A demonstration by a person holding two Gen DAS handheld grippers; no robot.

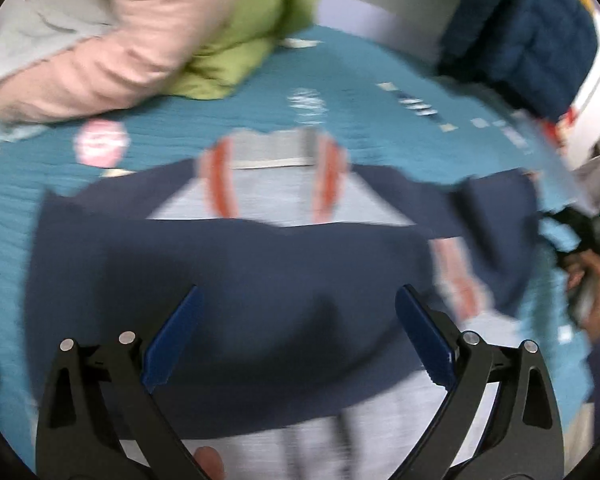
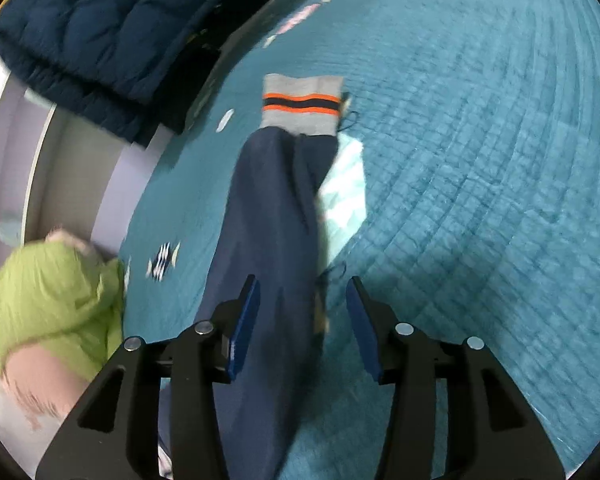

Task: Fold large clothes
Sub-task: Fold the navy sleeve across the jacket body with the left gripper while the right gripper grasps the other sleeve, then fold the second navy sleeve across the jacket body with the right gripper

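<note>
Even, soft indoor light with no glare, heavy motion blur smearing the navy garment (image 1: 228, 280) and teal quilt (image 2: 480, 160) in both views, gripper fingers alone sharp, fisheye bending far edges into dark corners, faint shadow under left gripper (image 1: 296, 336).

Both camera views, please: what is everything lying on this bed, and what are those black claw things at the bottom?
Sweater: one, navy and pale grey with orange stripes, spread on the bedspread; its sleeve ends in a grey cuff with orange and dark bands.
Bedspread: one, teal, quilted, with small printed motifs, under everything.
Puffer jacket: one, dark blue, at the bed's edge.
Green garment: one, lime, bunched at the far side.
Pink garment: one, pale pink, beside the green one.
Left gripper: black, blue pads, open above the sweater.
Right gripper: black, blue pads, open, straddling the sleeve.
</note>
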